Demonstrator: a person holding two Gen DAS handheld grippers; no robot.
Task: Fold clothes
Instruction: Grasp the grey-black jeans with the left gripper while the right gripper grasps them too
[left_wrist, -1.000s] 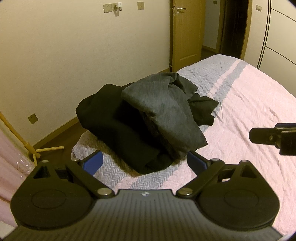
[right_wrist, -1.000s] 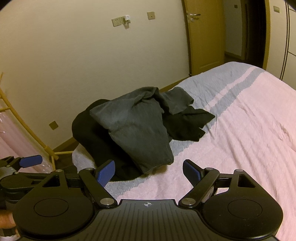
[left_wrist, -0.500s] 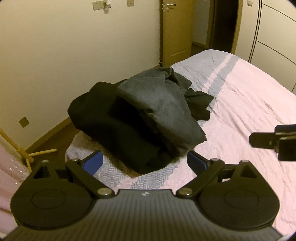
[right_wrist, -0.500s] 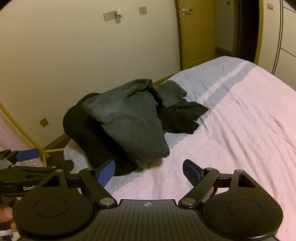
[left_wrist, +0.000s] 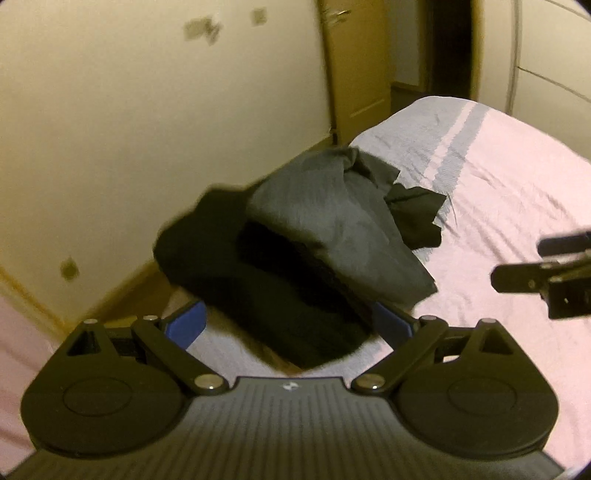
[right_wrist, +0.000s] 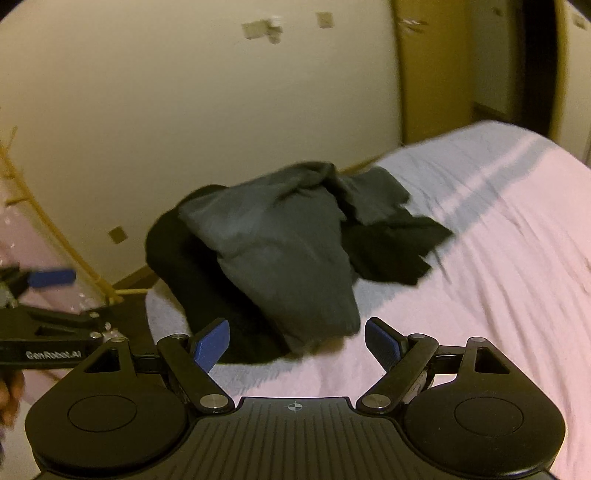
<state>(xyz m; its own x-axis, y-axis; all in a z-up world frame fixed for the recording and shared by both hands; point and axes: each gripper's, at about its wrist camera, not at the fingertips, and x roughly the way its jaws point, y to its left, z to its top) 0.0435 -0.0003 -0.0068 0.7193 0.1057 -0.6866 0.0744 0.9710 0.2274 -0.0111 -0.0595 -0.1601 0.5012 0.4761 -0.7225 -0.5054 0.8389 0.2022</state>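
A heap of clothes lies on the near left corner of the bed: a grey garment (left_wrist: 332, 229) (right_wrist: 280, 251) draped over black garments (left_wrist: 258, 291) (right_wrist: 391, 247). My left gripper (left_wrist: 288, 325) is open, its blue pads straddling the near edge of the black cloth without closing on it. My right gripper (right_wrist: 295, 341) is open too, just short of the grey garment's hem, nothing between its pads. Each gripper shows at the edge of the other's view.
The bed (left_wrist: 517, 177) (right_wrist: 498, 258) has a pink cover with grey-blue stripes stretching right and far. A cream wall (left_wrist: 129, 129) stands to the left, a wooden door (left_wrist: 354, 66) behind. A yellow rack (right_wrist: 55, 236) stands on the floor at left.
Both grippers have moved closer to the clothes heap and the views are now blurred by motion. Both stay open; the clothes have not shifted.
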